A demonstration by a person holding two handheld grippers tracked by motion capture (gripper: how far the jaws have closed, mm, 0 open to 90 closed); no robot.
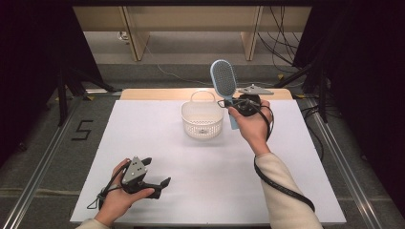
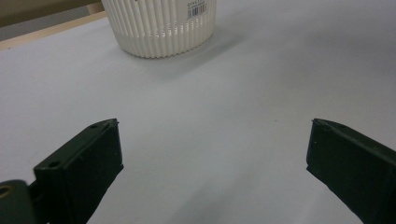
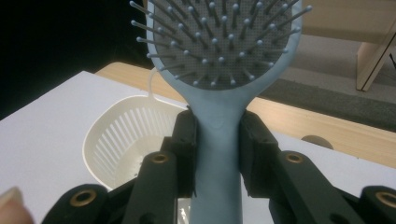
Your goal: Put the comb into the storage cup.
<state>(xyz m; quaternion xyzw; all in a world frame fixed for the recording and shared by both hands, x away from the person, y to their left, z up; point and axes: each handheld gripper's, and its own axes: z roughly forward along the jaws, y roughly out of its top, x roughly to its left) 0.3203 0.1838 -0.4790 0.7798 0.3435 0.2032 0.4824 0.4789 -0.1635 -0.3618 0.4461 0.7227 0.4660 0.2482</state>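
Left gripper (image 1: 155, 179): near the front-left corner of the table (image 1: 157, 143), held low in the person's left hand (image 1: 122, 195); its jaws are spread wide with nothing but bare tabletop between them, as the left gripper view (image 2: 212, 144) confirms.
Basket (image 1: 202, 119): white, ribbed, with a thin hoop handle; stands upright toward the table's back edge, about midway along it, well apart from the left gripper.
Hairbrush (image 1: 224, 83): pale blue with a grey bristle pad, raised off the table, head up, just right of the basket and near the back edge.
Right gripper (image 1: 234, 104): held up in the right hand (image 1: 253, 126); in the right gripper view its jaws are clamped on the hairbrush (image 3: 219, 140) at the neck of the handle, with the basket (image 3: 126, 140) below.
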